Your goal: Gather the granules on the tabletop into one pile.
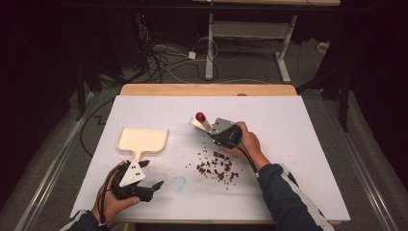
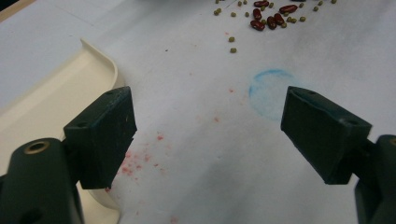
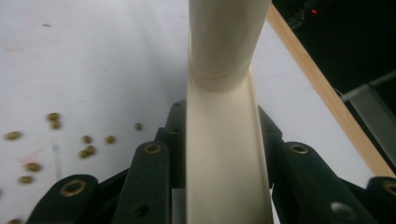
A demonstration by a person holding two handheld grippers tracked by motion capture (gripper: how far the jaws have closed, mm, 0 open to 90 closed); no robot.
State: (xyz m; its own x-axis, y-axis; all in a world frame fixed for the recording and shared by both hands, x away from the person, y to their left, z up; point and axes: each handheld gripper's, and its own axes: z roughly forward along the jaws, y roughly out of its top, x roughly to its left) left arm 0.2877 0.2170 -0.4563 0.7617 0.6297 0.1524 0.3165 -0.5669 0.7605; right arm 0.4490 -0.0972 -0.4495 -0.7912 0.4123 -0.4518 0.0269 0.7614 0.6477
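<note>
A cream dustpan (image 1: 143, 139) lies on the white table's left half, handle toward me. My left gripper (image 1: 151, 174) rests open just right of that handle. In the left gripper view the dustpan's rim (image 2: 100, 58) touches the left pad, and nothing is between the jaws of the left gripper (image 2: 208, 135). Dark red beans and small green ones (image 1: 216, 166) lie scattered in the middle (image 2: 271, 18). My right gripper (image 1: 219, 134) sits behind the beans, shut on a cream tool handle (image 3: 224, 56) with a red tip (image 1: 200, 117). The handle runs up between the jaws of the right gripper (image 3: 222, 116).
A faint blue circle (image 1: 179, 183) is drawn on the table (image 1: 298, 144) ahead of my left gripper, with pink stains (image 2: 135, 161) beside it. The wooden back edge (image 1: 207, 89) borders the sheet. Beyond it stand desk legs (image 1: 210, 48) and floor cables (image 1: 163, 57).
</note>
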